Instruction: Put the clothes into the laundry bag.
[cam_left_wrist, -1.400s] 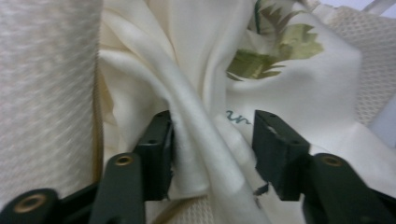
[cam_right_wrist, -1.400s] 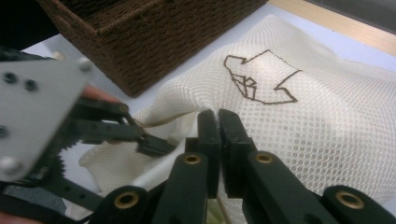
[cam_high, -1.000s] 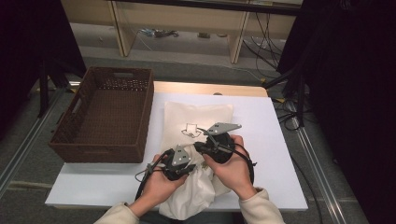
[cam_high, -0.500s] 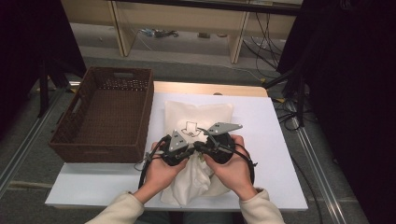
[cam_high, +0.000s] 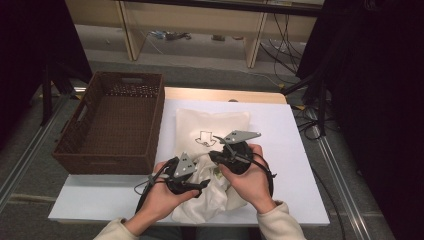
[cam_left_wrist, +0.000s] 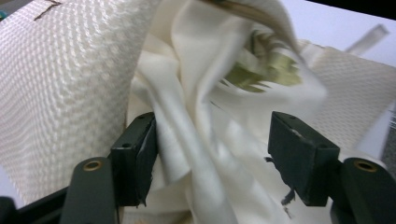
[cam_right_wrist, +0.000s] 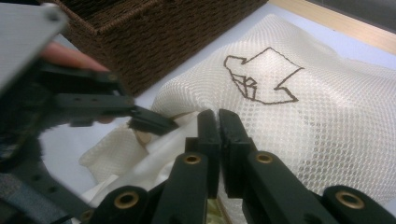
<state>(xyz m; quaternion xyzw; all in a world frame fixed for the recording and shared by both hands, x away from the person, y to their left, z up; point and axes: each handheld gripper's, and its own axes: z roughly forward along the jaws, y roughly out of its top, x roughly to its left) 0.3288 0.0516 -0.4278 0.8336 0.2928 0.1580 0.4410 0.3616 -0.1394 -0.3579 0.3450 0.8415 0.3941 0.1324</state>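
So far the job looks about halfway: a cream garment is being worked into a white mesh bag that lies flat on the bench, just right of a brown wicker basket. Much of the cloth sits bunched at the bag's near mouth, and a good part spills out toward the bench's front edge, so the stuffing is not finished. The right gripper has its fingers clenched tight at the bag's opening; judging by the right gripper view they pinch the mesh edge to keep the mouth lifted, though the exact bit of fabric caught is hard to tell. The left gripper has just been opening: its fingers now stand apart with garment folds running loose between them, one fold brushing the left pad but not pinched. What remains, by my reading, is to take a fresh hold lower on the cloth, push the rest inside, then close the bag; the basket is empty.
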